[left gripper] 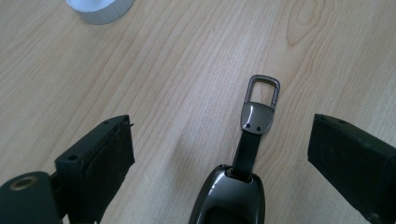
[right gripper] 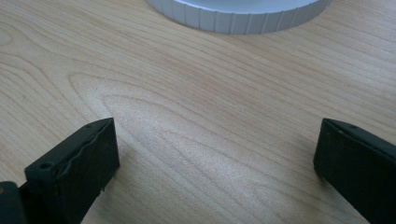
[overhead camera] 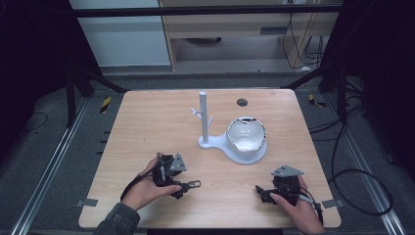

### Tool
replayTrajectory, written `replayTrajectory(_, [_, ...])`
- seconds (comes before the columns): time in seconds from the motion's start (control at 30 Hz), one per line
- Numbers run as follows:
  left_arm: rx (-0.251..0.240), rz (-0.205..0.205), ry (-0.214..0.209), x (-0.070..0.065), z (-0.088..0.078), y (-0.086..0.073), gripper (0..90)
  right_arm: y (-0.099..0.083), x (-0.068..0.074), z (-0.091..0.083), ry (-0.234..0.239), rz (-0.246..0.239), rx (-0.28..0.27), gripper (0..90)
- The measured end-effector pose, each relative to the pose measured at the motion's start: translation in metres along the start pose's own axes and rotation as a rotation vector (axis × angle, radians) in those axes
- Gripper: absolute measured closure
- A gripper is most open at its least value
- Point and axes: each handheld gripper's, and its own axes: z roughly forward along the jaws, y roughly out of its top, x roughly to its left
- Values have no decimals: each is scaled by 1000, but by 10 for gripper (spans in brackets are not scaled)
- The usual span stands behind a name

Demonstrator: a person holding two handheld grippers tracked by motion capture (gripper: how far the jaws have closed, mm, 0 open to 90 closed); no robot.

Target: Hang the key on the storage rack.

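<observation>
The light wooden table point(overhead camera: 147, 127) fills the middle of the high view, its grain running pale and bare across most of the top. Right of centre on it stands the grey stand with a round dish base and an upright pegged post point(overhead camera: 203, 117); the post rises at the frame's centre and the dish sits to its right, lined with something shiny and white. A curved edge of that grey base shows at the upper left corner of the left gripper view point(left gripper: 100, 11), and its ribbed rim runs along the top of the right gripper view point(right gripper: 238, 18).

The person's left hand point(overhead camera: 144, 188) comes in at the lower left of the high view and holds the left gripper point(overhead camera: 183, 185) low over the table. In the left gripper view its two black jaws stand wide apart at the lower left and lower right, gripping nothing. Between them, lying flat on the wood, is the dark metallic key fob with a short black strap and a rectangular metal clasp point(left gripper: 247, 154); neither jaw touches it, and the clasp end points toward the top of the frame. In the high view the fob point(overhead camera: 191, 184) lies just beside the left gripper, well short of the stand.

The right hand point(overhead camera: 298, 210) sits at the lower right, holding the right gripper point(overhead camera: 264, 192). Its jaws are spread wide too, with only bare wood between them.

A small dark round hole point(overhead camera: 242, 102) marks the table's far edge.
</observation>
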Motion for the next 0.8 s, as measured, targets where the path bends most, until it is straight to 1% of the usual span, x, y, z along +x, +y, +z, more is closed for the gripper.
replayTrajectory(0.03, [51, 17, 6, 1, 0, 10, 84, 0, -1, 0, 4, -6, 0, 4])
replayTrajectory(0.07, [51, 17, 6, 1, 0, 10, 87, 0, -1, 0, 4, -6, 0, 4])
replayTrajectory(0.13, [94, 30, -10, 4, 1, 18, 87, 0, -1, 0, 3, -5, 1, 4])
replayTrajectory(0.2, [130, 24, -22, 7, 1, 25, 87, 0, -1, 0, -2, -9, -1, 4])
replayTrajectory(0.23, [158, 25, -30, 10, 0, 32, 87, 0, -1, 0, -4, -9, -1, 4])
replayTrajectory(0.27, [158, 25, -30, 10, 0, 32, 100, 0, -1, 0, -4, -9, -1, 4])
replayTrajectory(0.3, [170, 25, -46, 11, 0, 35, 126, 0, -1, 0, -6, -8, -1, 4])
replayTrajectory(0.33, [186, 31, -52, 11, 1, 37, 130, 0, -1, 0, -6, -8, -2, 4])
replayTrajectory(0.37, [201, 37, -57, 10, 1, 38, 137, 0, -1, 0, -4, -7, -2, 4])
replayTrajectory(0.4, [201, 37, -57, 10, 1, 38, 153, 0, -1, 0, -6, -9, -2, 4])
replayTrajectory(0.47, [233, 49, -72, 10, 4, 39, 167, 0, -1, 0, -4, -7, -2, 4])
replayTrajectory(0.5, [241, 51, -77, 9, 5, 39, 206, 0, -1, 0, -6, -9, -2, 4])
replayTrajectory(0.53, [266, 70, -94, 8, 8, 38, 225, 0, -1, 0, -5, -7, -2, 4])
replayTrajectory(0.57, [266, 70, -94, 8, 8, 38, 253, 0, -1, 0, -5, -7, -2, 4])
replayTrajectory(0.6, [284, 86, -103, 8, 10, 38, 253, 0, -1, 0, -6, -8, -2, 4])
replayTrajectory(0.63, [314, 114, -112, 6, 12, 37, 317, 0, -1, 0, -7, -8, -2, 4])
replayTrajectory(0.67, [314, 114, -112, 6, 12, 37, 344, 0, -1, 0, -7, -8, -2, 4])
replayTrajectory(0.7, [342, 132, -121, 4, 15, 36, 376, 0, -1, 0, -7, -6, -2, 4])
replayTrajectory(0.73, [342, 132, -121, 4, 15, 36, 403, 0, -1, 0, -7, -6, -2, 4])
replayTrajectory(0.77, [349, 139, -129, 3, 15, 36, 403, 0, -1, 0, -7, -7, -2, 4])
replayTrajectory(0.8, [354, 144, -134, 2, 16, 36, 423, 0, -1, 0, -7, -7, -2, 4])
